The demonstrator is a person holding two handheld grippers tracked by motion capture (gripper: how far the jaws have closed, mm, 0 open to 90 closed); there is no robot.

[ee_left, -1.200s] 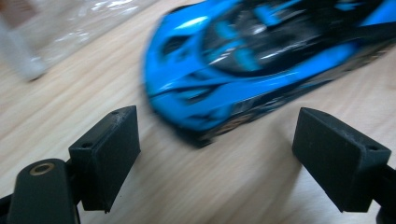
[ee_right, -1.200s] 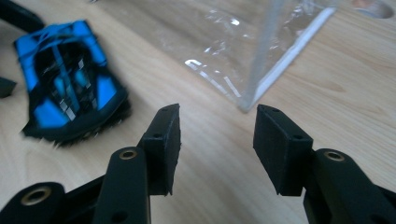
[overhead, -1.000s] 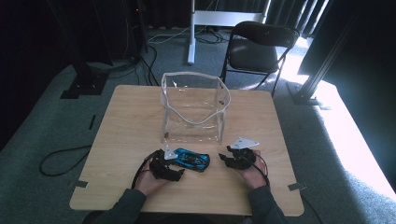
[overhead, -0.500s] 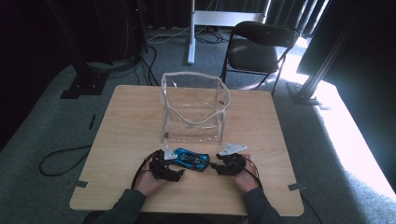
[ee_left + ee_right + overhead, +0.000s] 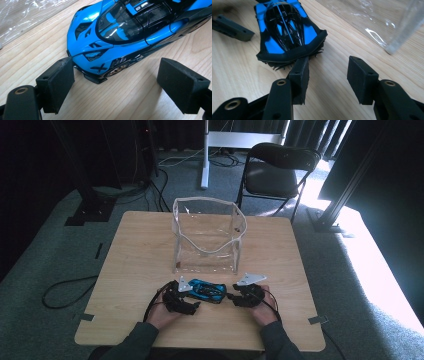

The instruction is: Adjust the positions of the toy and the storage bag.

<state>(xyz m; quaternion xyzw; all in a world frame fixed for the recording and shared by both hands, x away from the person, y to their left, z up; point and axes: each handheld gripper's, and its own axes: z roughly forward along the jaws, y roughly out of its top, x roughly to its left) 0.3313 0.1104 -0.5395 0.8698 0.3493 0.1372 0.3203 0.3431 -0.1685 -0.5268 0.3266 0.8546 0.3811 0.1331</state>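
A blue and black toy car (image 5: 205, 290) lies on the wooden table (image 5: 140, 250) between my two grippers. My left gripper (image 5: 192, 295) is at its nose. In the left gripper view the car (image 5: 112, 37) has its front corner against one pad (image 5: 58, 80), the other pad stands well clear, and the left gripper (image 5: 115, 85) is open. My right gripper (image 5: 230, 296) is at the car's tail. In the right gripper view the car (image 5: 287, 27) has its rear wing touching one pad (image 5: 299, 72). The right gripper (image 5: 329, 75) is open; its jaws have just been closing a little with nothing between them.
A clear plastic bag (image 5: 207, 235) stands upright with its mouth open just behind the car, and the bag (image 5: 372, 17) lies close to the right gripper. A black folding chair (image 5: 277, 170) stands beyond the table. A cable (image 5: 65, 290) loops on the floor at left.
My right gripper has moved left, up to the car's tail. The left gripper and the car have stayed where they were.
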